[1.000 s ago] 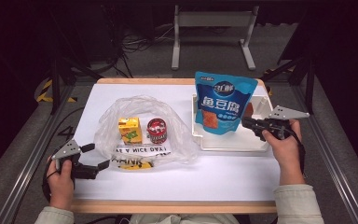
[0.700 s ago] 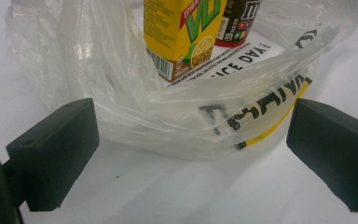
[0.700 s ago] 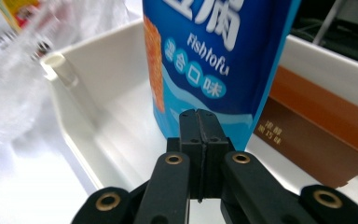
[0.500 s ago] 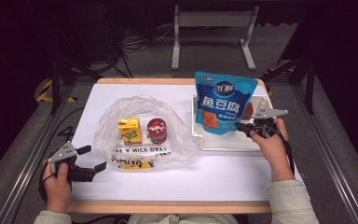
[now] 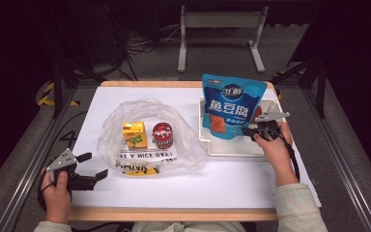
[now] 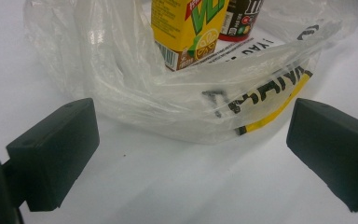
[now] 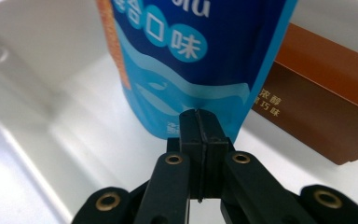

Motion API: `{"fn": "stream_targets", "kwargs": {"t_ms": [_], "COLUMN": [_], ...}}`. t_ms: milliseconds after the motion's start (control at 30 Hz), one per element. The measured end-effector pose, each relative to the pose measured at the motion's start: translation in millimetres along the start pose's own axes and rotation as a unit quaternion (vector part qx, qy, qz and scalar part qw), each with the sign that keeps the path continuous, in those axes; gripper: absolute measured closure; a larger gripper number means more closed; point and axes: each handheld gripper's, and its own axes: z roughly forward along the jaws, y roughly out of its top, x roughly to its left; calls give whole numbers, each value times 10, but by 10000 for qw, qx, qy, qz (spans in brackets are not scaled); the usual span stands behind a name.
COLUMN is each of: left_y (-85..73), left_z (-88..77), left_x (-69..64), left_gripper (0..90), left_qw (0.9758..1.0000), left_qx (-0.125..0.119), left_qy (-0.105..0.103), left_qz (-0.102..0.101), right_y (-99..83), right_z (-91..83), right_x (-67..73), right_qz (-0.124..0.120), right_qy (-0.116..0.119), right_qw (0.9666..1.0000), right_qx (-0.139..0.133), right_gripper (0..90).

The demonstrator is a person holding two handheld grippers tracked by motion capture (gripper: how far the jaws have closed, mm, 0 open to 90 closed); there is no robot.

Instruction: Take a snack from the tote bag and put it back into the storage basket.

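The right tool (image 7: 199,133) pinches only the blue snack pouch's (image 5: 230,110) bottom edge; lifted, it may slip out (left tool (image 6: 191,154) waits spread).

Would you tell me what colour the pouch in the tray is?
Blue, with an orange panel; the pouch shows best in the high view.

The blue snack pouch (image 7: 186,60) hides most of the brown box (image 7: 321,112) at its three o'clock. The yellow juice carton (image 6: 186,28) and dark can (image 6: 242,18) are cut off at twelve o'clock.
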Motion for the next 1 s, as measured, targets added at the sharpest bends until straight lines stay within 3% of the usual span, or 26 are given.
{"fn": "stream_targets", "kwargs": {"t_ms": [400, 833, 1000], "left_y": [2, -2, 2], "left_z": [6, 13, 15], "left_x": [3, 3, 13], "left_gripper": [29, 29, 29], "left_qw": [10000, 10000, 10000], "left_qx": [22, 15, -4], "left_qy": [0, 1, -11], "left_qz": [-4, -20, -50], "right_y": [-2, 4, -12], "right_z": [114, 203, 210], "right_x": [-15, -36, -36], "right_qz": [129, 197, 260], "right_qy": [-226, -347, -288], "right_qw": [9997, 9992, 9992], "right_qx": [-21, -92, -37], "right_gripper": [900, 900, 900]}}
